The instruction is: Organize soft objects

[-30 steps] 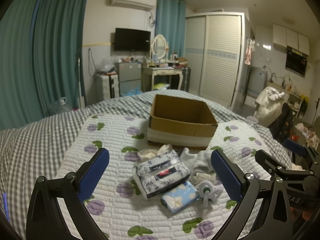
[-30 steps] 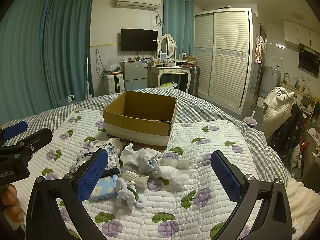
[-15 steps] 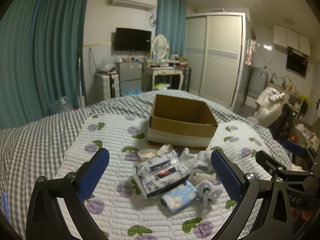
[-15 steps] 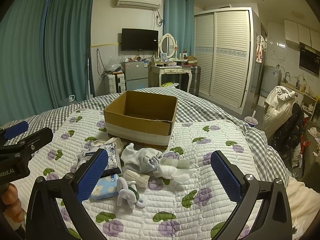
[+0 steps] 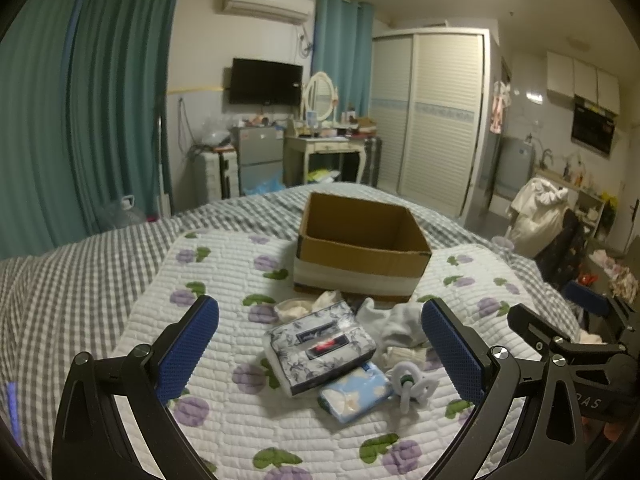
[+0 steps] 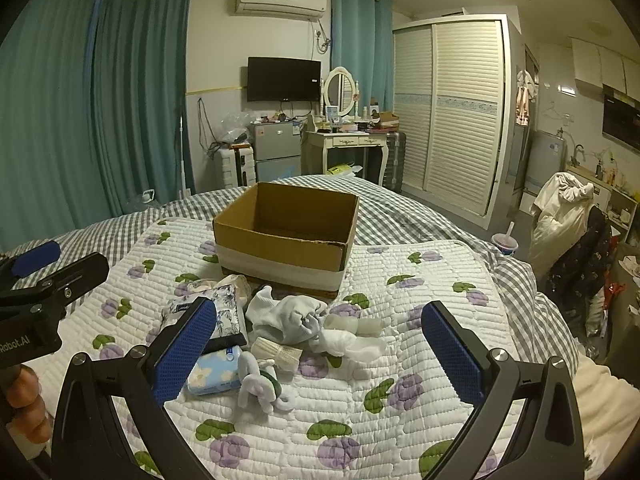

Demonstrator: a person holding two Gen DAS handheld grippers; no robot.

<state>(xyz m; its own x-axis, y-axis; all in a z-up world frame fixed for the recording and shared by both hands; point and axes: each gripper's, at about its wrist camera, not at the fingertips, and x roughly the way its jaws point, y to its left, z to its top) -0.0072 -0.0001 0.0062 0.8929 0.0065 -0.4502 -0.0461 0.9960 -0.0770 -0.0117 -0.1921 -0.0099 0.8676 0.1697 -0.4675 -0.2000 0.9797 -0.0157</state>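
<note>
An empty cardboard box (image 5: 362, 246) (image 6: 286, 236) stands on the quilted bed. In front of it lies a pile of soft things: a floral tissue pack (image 5: 320, 346) (image 6: 228, 312), a small blue tissue pack (image 5: 354, 392) (image 6: 214, 374), white socks (image 5: 400, 326) (image 6: 292, 318), a rolled cream sock (image 6: 278, 352) and a small white plush toy (image 5: 410, 384) (image 6: 260, 386). My left gripper (image 5: 320, 344) is open and empty, hovering above the tissue packs. My right gripper (image 6: 320, 348) is open and empty above the socks.
The white quilt with purple flowers (image 6: 400, 360) covers a grey checked bed (image 5: 80, 264). The right gripper's body shows at the right of the left wrist view (image 5: 572, 348). A chair with clothes (image 6: 568, 216) stands beside the bed on the right.
</note>
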